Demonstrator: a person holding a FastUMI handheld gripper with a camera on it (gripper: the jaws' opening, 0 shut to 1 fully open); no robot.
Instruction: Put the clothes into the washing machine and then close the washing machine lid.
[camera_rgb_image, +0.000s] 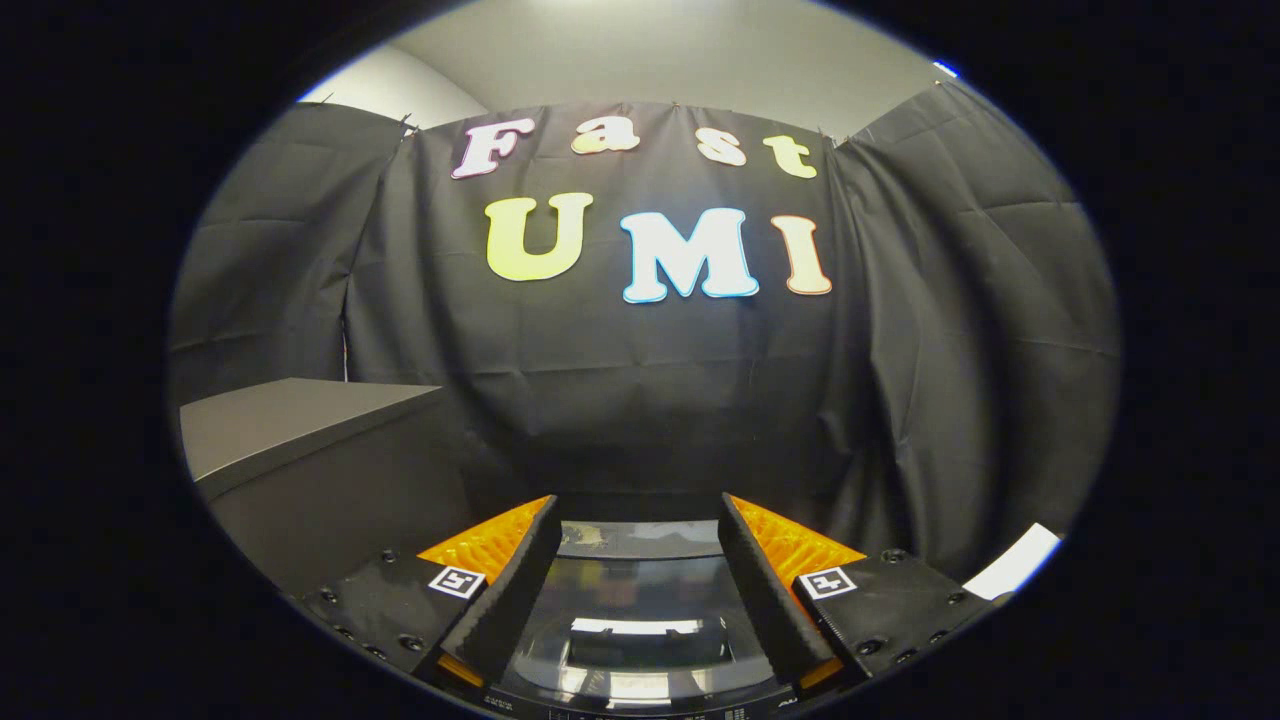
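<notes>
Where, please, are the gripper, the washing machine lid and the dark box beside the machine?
gripper (636, 560): gripper view, the open gap midway between its fingertips.
washing machine lid (640, 600): gripper view, glossy top between the fingers.
dark box (290, 415): gripper view, its flat top face.

I can read nothing here. Each finger of my claw (637, 520), held apart with nothing between them, carries a small square black-and-white marker, a pattern and no words. Tiny print on the washing machine lid (640, 610) below is too small to read.
</notes>
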